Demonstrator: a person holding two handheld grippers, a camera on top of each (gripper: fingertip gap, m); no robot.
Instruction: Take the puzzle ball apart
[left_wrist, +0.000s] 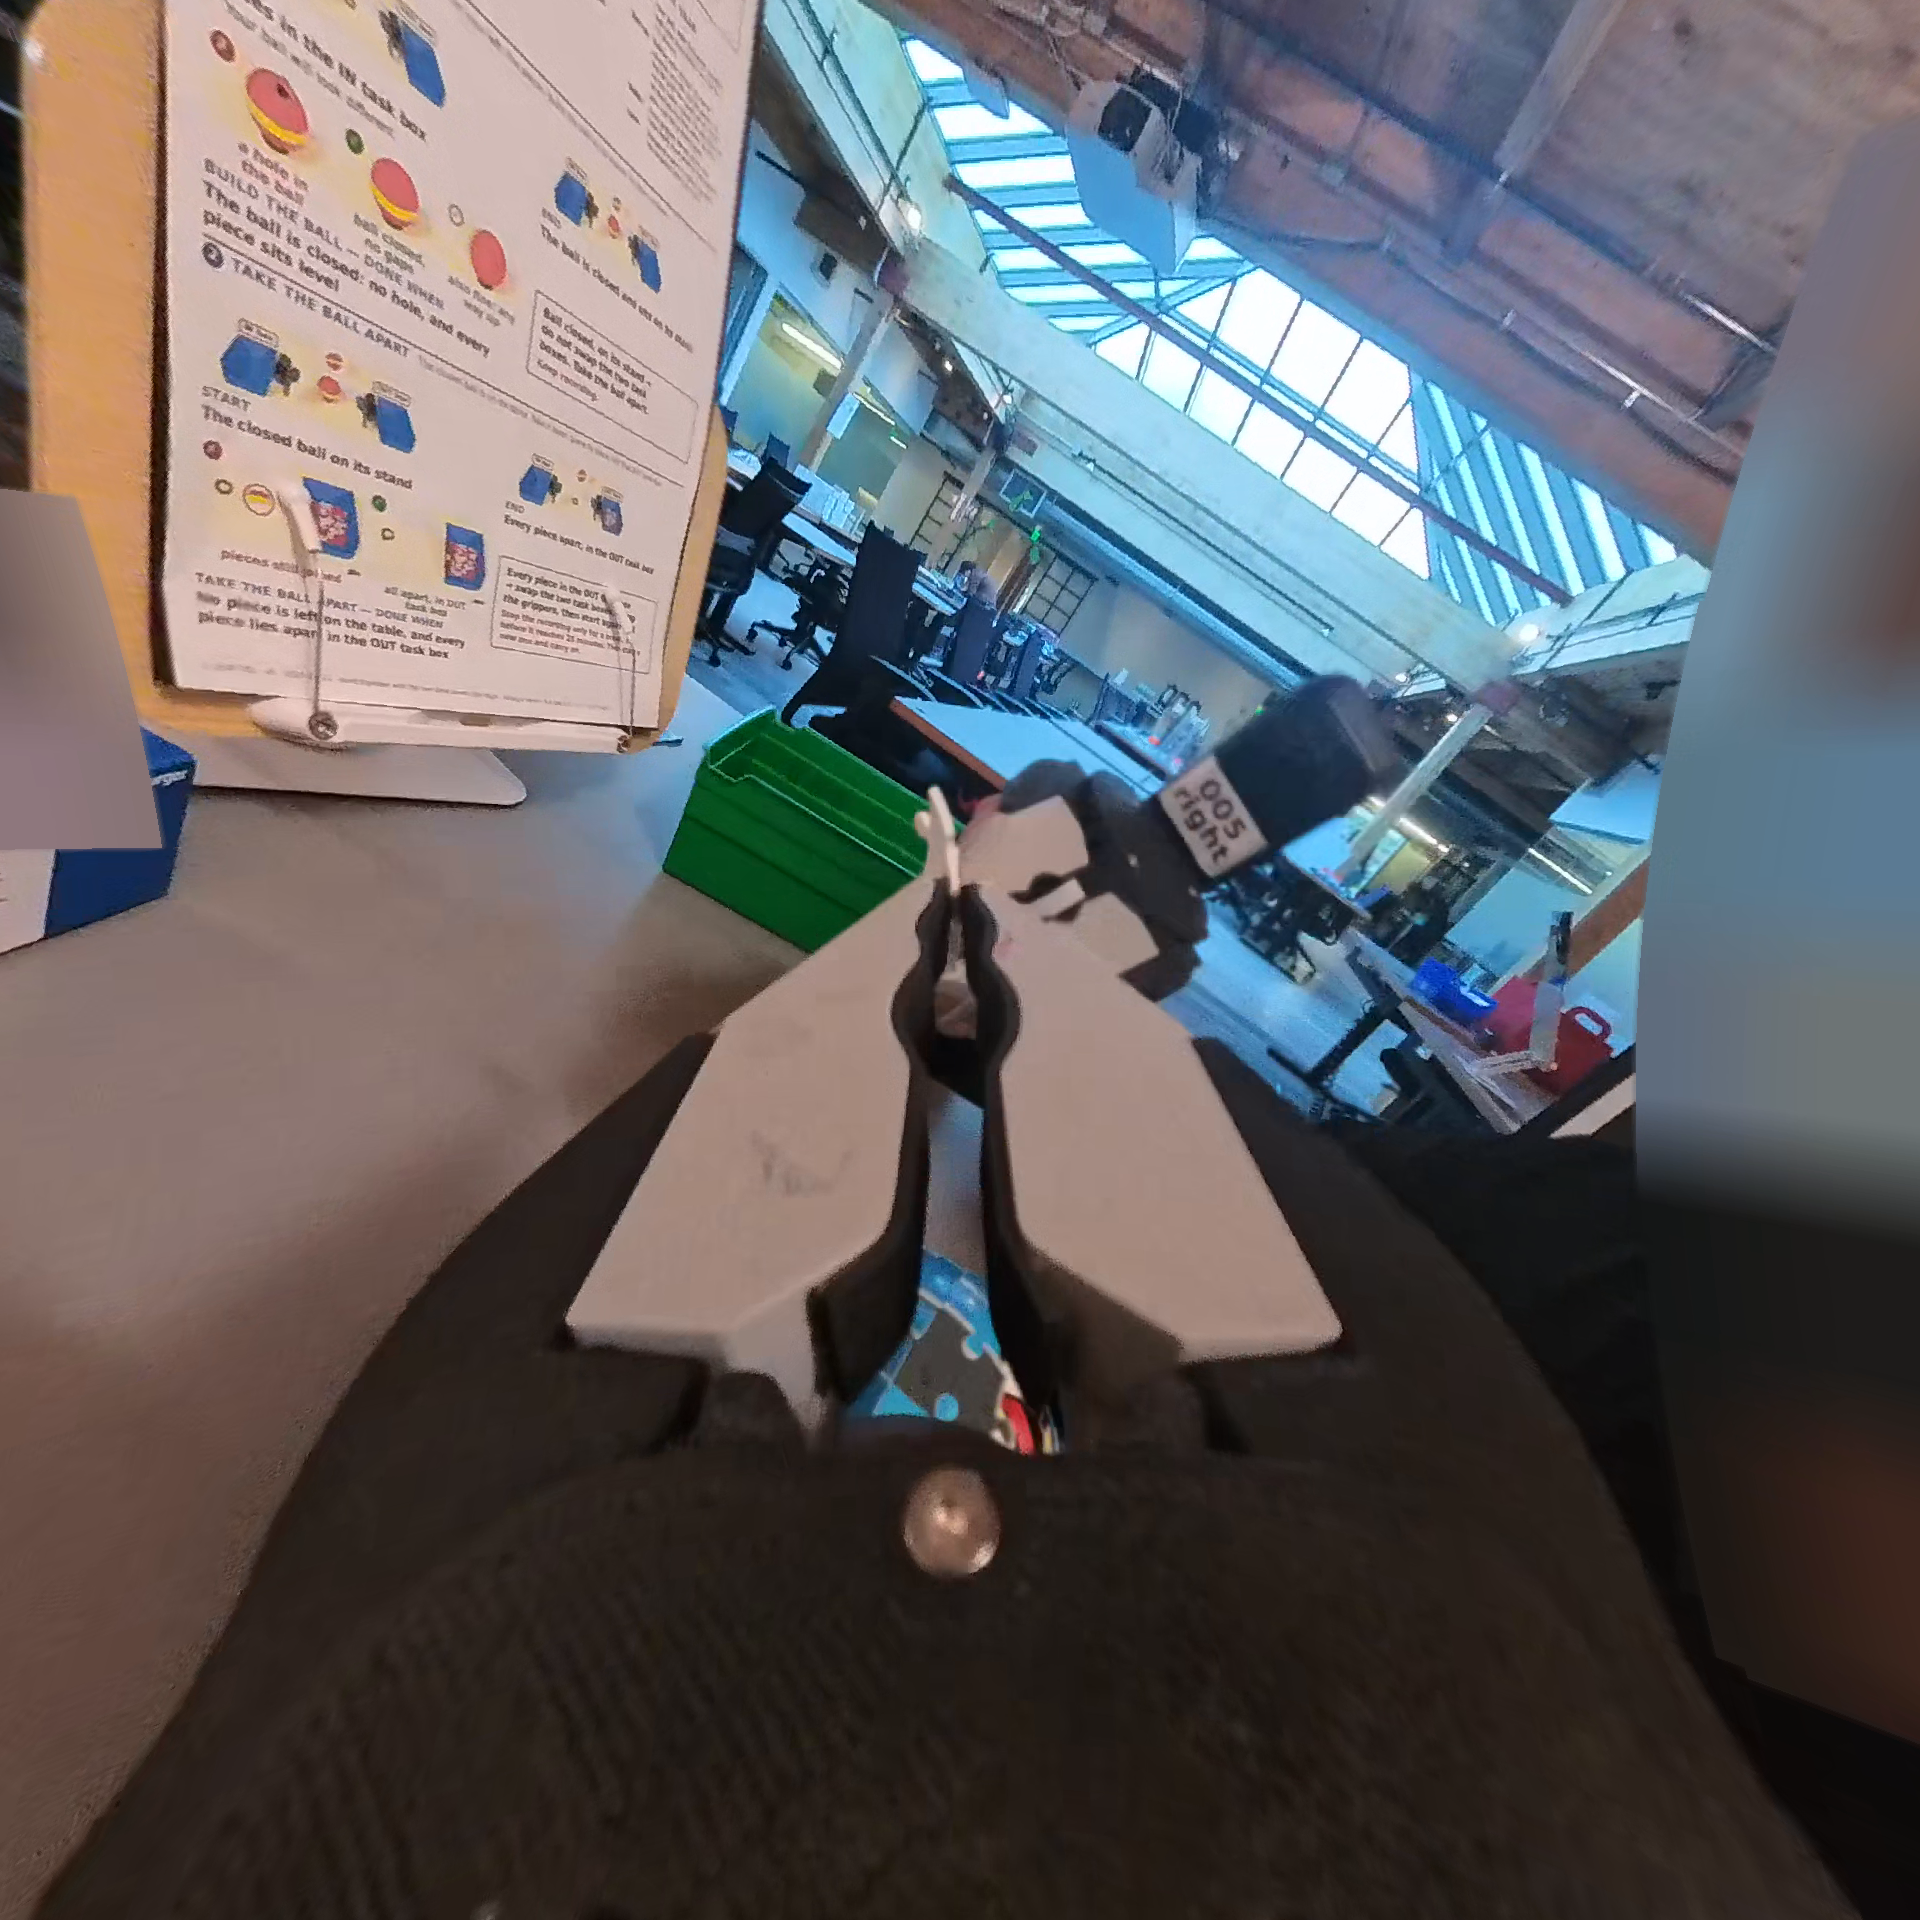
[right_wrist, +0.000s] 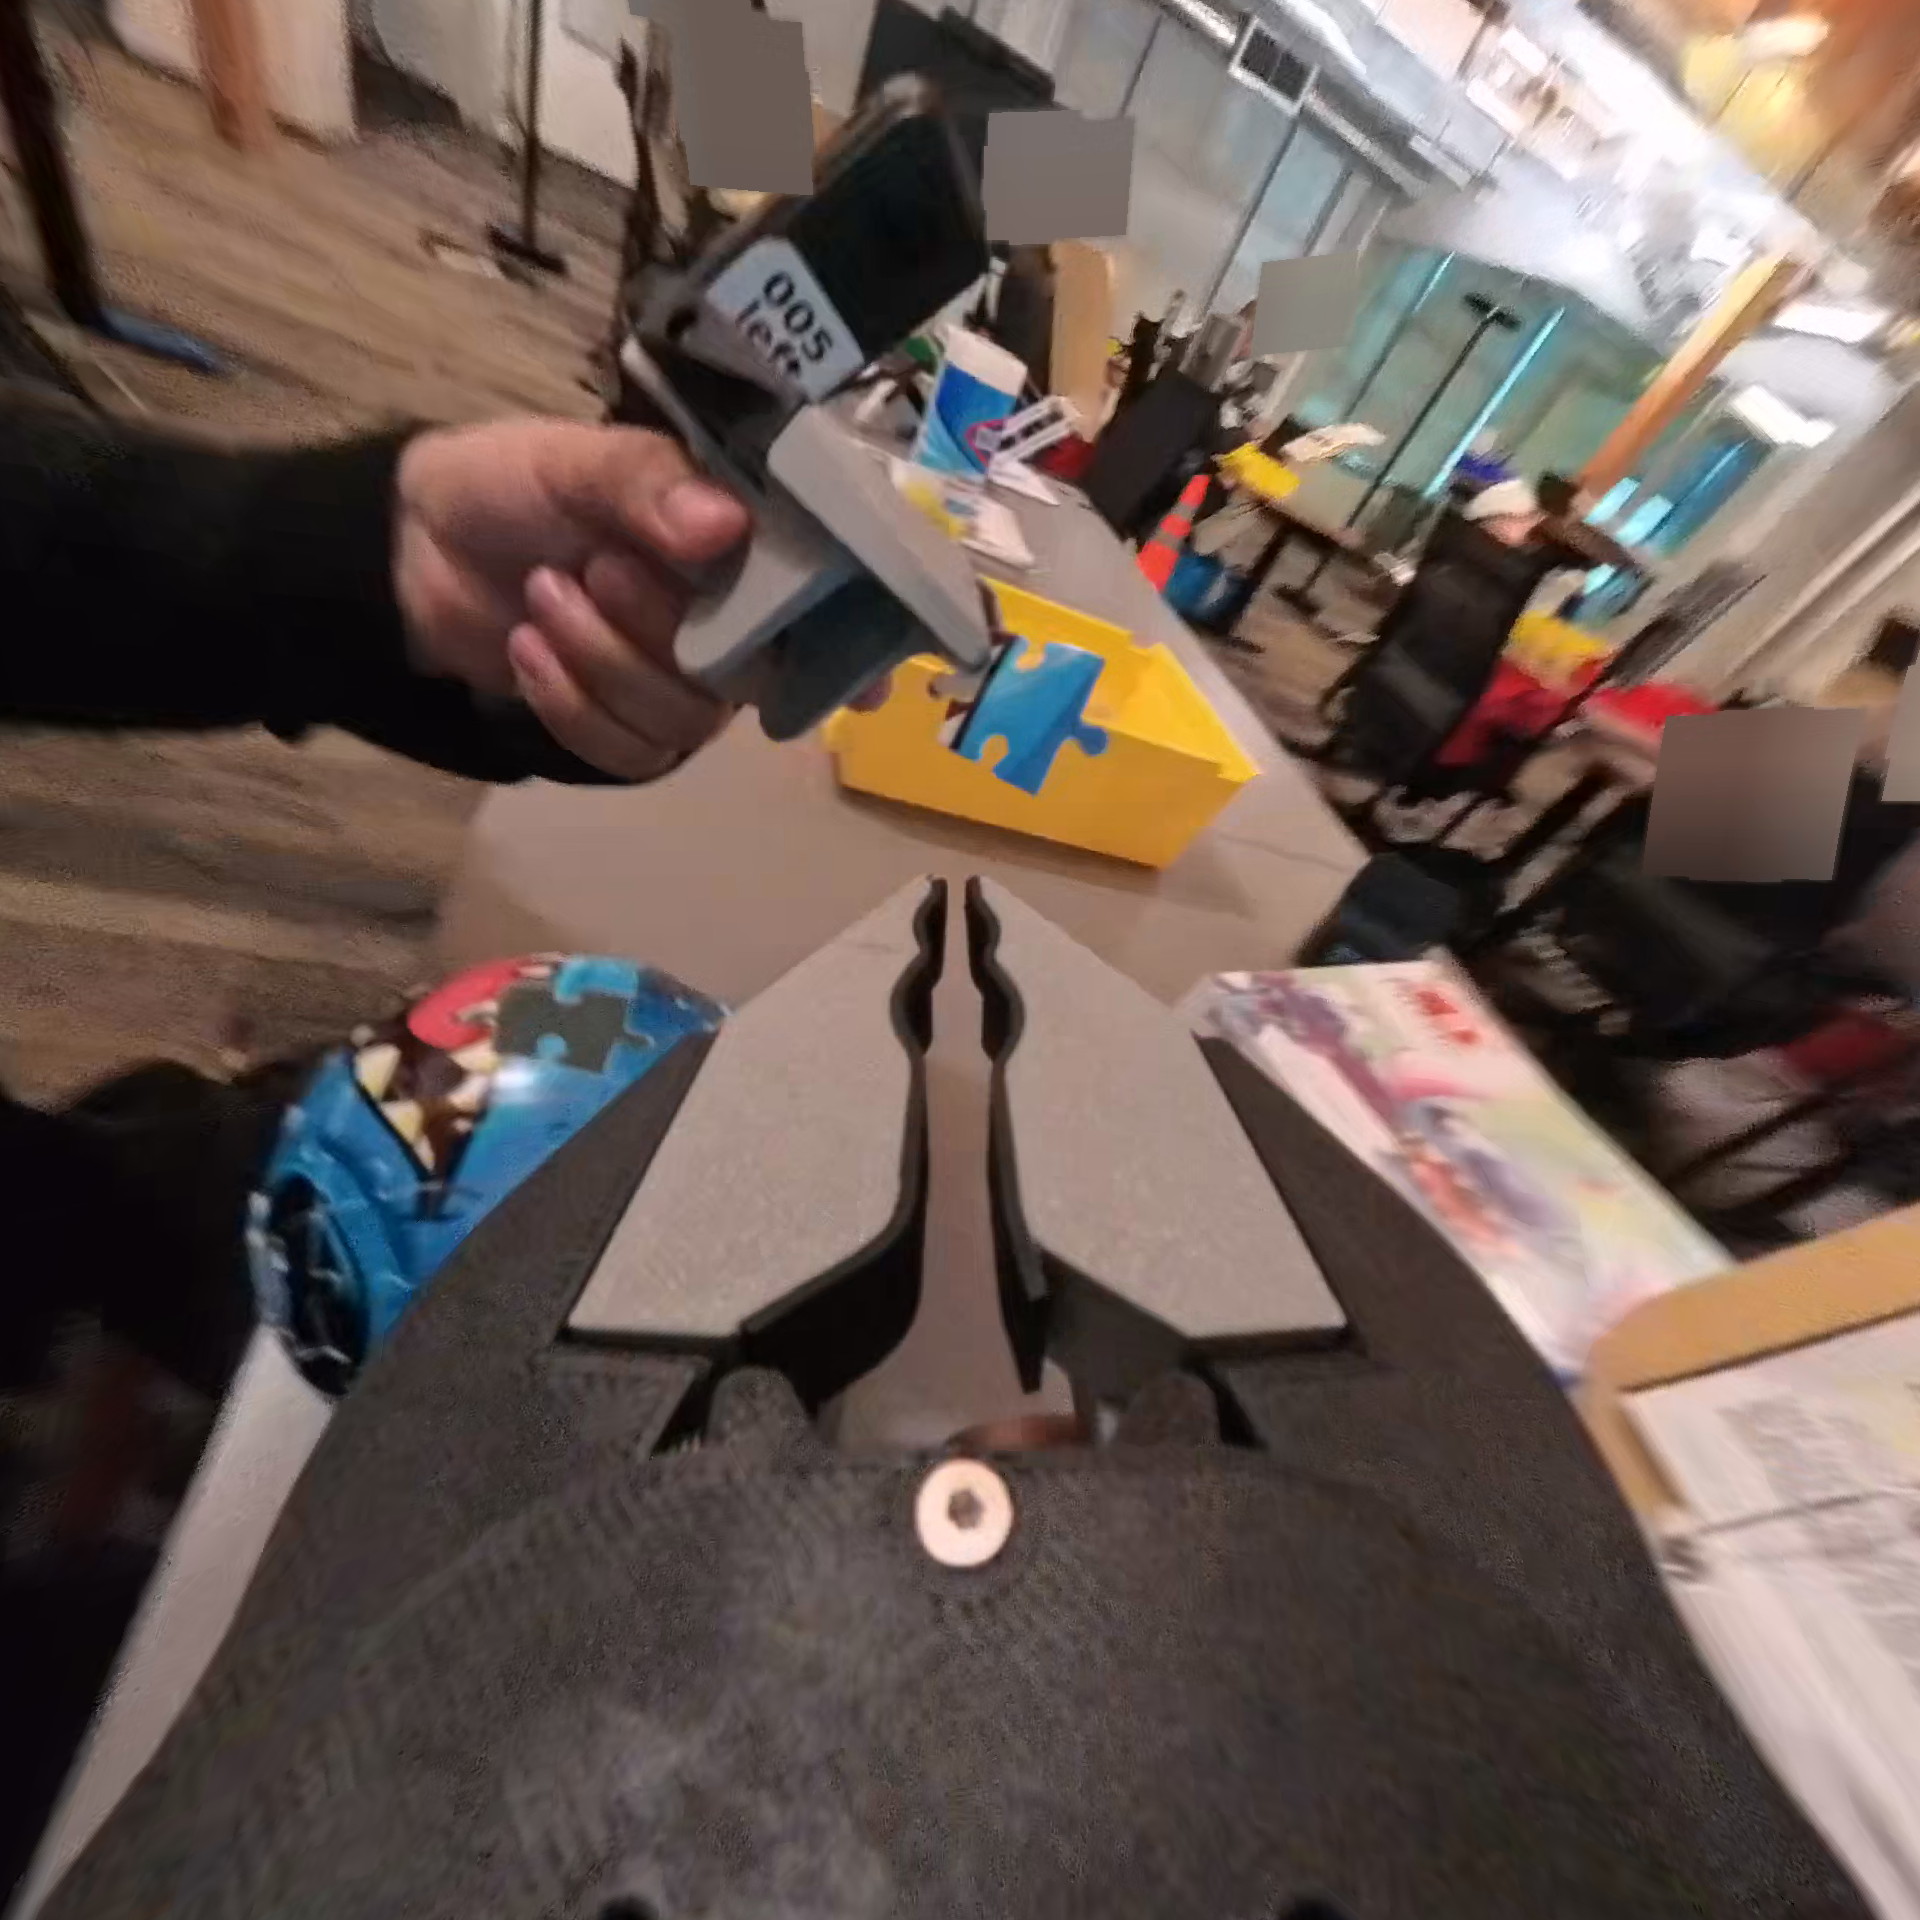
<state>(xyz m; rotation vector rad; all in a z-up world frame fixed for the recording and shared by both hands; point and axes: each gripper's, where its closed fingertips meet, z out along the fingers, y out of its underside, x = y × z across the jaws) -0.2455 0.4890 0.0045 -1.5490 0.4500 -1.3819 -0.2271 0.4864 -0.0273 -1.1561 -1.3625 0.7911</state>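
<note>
My left gripper (left_wrist: 956, 906) is shut on a flat puzzle piece (left_wrist: 943, 847). Here I see only its thin white edge sticking up past the fingertips. The right wrist view shows the left gripper (right_wrist: 982, 660), in a person's hand (right_wrist: 561, 582), holding the piece by one edge, its blue face (right_wrist: 1034, 712) in front of a yellow bin (right_wrist: 1153, 790). My right gripper (right_wrist: 956, 891) is shut with nothing between its pads, above the grey table (right_wrist: 675, 862). A colourful puzzle ball (right_wrist: 468, 1122) with a dark piece-shaped hole sits at its lower left. The ball also shows between the left fingers (left_wrist: 951, 1361).
A green bin (left_wrist: 790, 831) stands beyond the left fingertips. An instruction sheet on a white stand (left_wrist: 436, 343) and a blue box (left_wrist: 104, 883) are at the back left. A colourful printed box (right_wrist: 1455, 1122) lies right of my right gripper. The right gripper (left_wrist: 1101, 883) shows close behind the piece. The grippers' ends are close to 4 centimeters from one another.
</note>
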